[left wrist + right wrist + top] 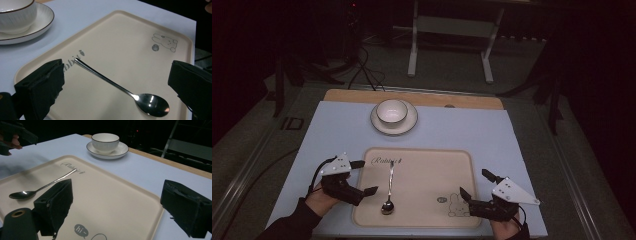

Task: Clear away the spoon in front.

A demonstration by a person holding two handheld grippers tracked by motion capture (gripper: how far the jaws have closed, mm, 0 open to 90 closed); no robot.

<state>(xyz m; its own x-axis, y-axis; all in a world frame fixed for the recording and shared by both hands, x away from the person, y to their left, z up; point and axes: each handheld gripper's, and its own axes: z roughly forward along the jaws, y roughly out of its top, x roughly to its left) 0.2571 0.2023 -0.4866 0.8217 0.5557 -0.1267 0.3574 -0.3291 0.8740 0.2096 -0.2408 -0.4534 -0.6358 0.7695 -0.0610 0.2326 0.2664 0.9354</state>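
A metal spoon [389, 189] lies on the beige tray [432, 170], bowl toward me, handle pointing away; it also shows as the spoon [120, 87] and the spoon [37, 188]. My left gripper [365, 177] stands open at the tray's left edge, jaws wide either side of the spoon, nothing held. At the tray's right edge my right gripper [476, 184] is open too, jaws apart and empty. A white cup [391, 112] sits on a saucer [409, 123] beyond the tray, seen as the cup [105, 142] and the cup [15, 15].
The tray [120, 42] rests on a pale blue mat [337, 130] over a wooden table [412, 97]. A rabbit drawing [458, 204] marks the tray's near right corner. Beyond the table, a white stand [452, 40] and cables [364, 70] lie on the dark floor.
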